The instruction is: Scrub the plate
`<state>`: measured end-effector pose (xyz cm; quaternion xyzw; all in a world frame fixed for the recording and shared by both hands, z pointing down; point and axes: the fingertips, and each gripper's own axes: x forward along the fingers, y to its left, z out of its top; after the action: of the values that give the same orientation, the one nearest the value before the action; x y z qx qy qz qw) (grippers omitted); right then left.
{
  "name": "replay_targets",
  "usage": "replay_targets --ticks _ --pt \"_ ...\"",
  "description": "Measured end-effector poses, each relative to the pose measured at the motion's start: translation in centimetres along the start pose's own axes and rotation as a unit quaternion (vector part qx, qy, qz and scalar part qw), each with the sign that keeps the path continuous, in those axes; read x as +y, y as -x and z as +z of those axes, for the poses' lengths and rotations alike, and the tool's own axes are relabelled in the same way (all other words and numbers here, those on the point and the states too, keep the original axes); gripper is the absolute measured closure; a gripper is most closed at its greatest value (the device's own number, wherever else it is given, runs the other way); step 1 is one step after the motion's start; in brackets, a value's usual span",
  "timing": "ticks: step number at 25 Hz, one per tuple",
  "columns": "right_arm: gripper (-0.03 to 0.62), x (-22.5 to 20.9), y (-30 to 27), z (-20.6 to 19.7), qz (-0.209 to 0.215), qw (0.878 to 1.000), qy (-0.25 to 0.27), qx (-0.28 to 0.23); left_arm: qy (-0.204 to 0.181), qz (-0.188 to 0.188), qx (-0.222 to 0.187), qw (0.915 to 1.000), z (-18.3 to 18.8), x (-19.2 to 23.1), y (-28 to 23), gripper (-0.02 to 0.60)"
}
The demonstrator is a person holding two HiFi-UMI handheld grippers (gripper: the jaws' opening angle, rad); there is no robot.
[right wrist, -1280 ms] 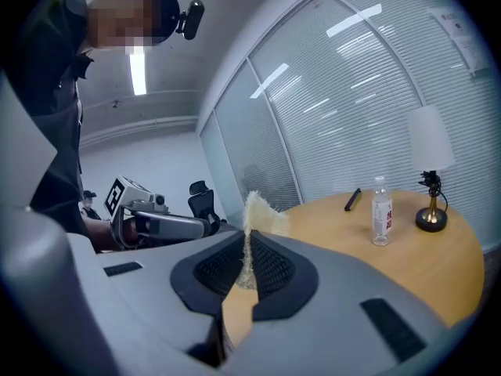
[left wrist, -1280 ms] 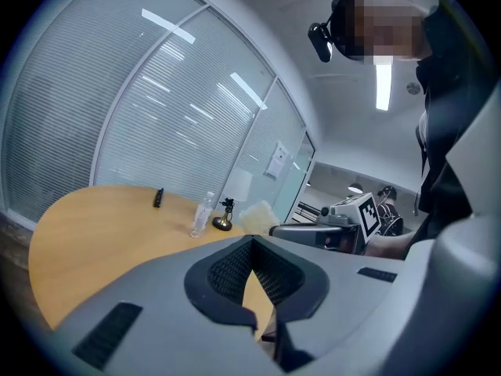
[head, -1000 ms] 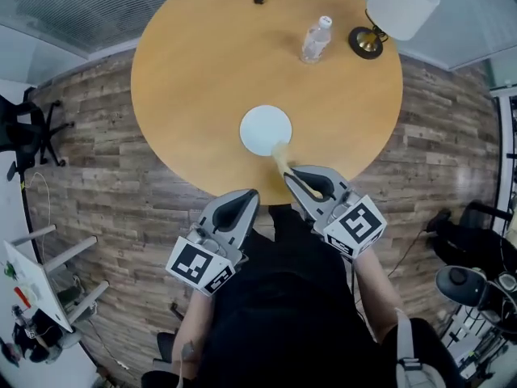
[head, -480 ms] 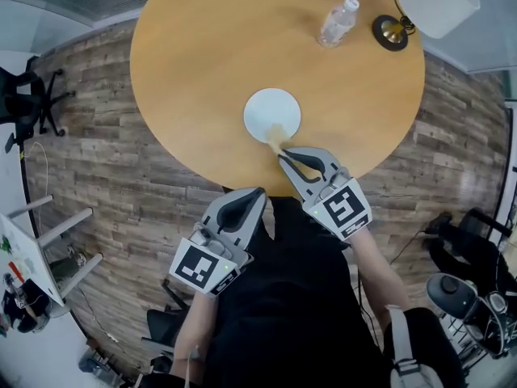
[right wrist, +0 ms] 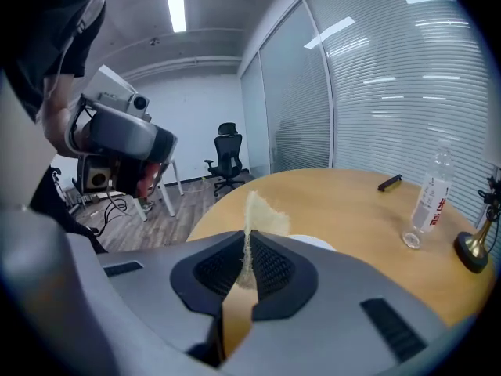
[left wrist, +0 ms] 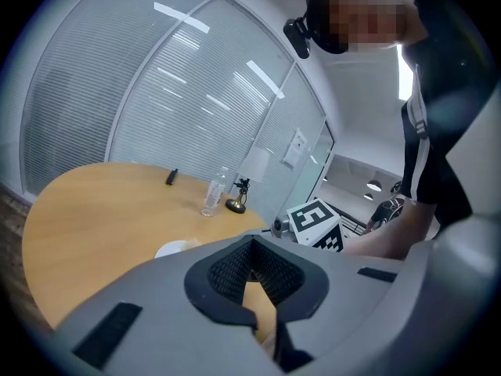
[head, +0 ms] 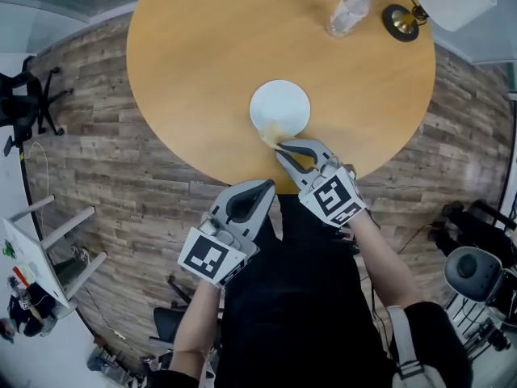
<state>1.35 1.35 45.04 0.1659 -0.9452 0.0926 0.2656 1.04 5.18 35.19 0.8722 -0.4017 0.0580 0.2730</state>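
Note:
A white plate (head: 281, 105) lies on the round wooden table (head: 202, 47), near its front edge. My right gripper (head: 281, 147) is shut on a thin yellowish scrub pad (head: 270, 132), whose far end lies over the plate's near rim. In the right gripper view the scrub pad (right wrist: 257, 214) stands upright between the right gripper (right wrist: 246, 266) fingers, with the plate (right wrist: 311, 244) just behind. My left gripper (head: 263, 187) is shut and empty, held off the table over the person's lap. The left gripper view shows the left gripper (left wrist: 252, 288) and the plate (left wrist: 174, 248) beyond.
A clear plastic bottle (head: 349, 8) and a lamp with a brass base (head: 401, 11) stand at the table's far right. A small black object (right wrist: 389, 182) lies further back. A black office chair (head: 24, 107) stands on the wood floor at left.
My right gripper has carried the scrub pad forward and left onto the plate's near rim. The left gripper has come a little closer to the table edge.

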Motion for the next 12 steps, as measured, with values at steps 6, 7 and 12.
replay_targets --ticks 6,7,12 --pt "0.566 -0.3 -2.3 -2.0 0.001 0.999 0.032 0.035 0.002 0.004 -0.006 1.0000 -0.3 0.7 -0.1 0.571" --pt "0.566 -0.2 -2.7 -2.3 0.003 0.999 0.034 0.040 0.004 0.005 -0.002 1.0000 -0.4 0.8 -0.2 0.571" --pt "0.566 0.1 -5.0 -3.7 0.012 0.997 0.039 0.069 0.002 -0.001 -0.002 1.0000 -0.1 1.4 -0.2 0.571"
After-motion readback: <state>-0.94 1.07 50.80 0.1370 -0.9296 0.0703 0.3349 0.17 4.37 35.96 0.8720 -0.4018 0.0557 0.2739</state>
